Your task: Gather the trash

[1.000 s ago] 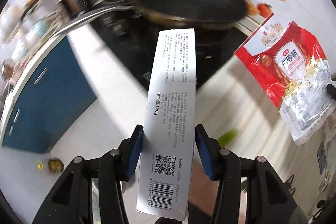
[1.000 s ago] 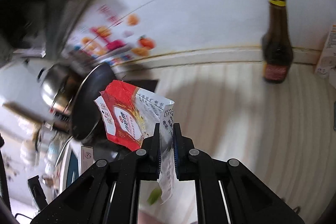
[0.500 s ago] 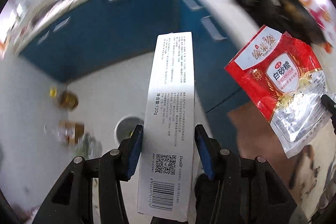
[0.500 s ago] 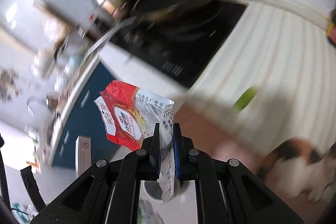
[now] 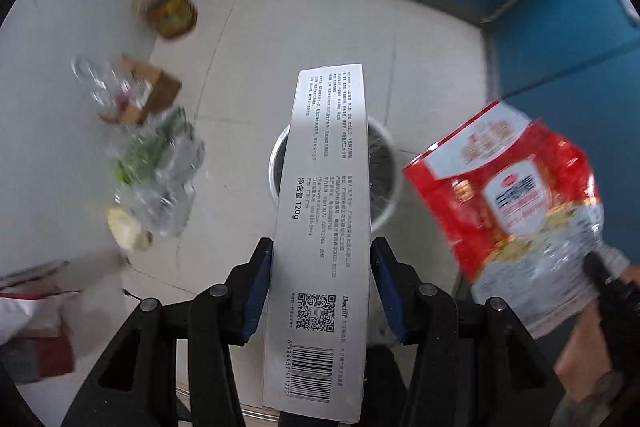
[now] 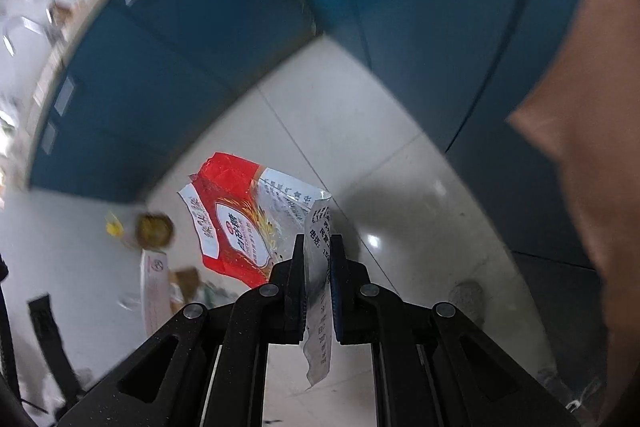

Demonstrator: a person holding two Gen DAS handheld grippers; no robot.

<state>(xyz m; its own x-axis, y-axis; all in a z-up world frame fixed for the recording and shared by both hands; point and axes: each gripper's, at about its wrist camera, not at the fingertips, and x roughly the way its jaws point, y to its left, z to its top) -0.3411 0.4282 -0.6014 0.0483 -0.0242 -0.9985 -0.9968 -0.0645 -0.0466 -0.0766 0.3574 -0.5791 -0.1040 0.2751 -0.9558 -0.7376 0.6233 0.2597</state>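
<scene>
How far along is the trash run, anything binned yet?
Done: both items picked up. In hand: left gripper clamps the white box, held over the bin on the floor; right gripper pinches the red bag. Left: release both into the bin. Nothing visibly dropped yet.

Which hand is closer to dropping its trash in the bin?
Probably left. The left gripper holds the long white cardboard box right over the round grey bin; the right gripper's red plastic bag hangs beside it.
</scene>
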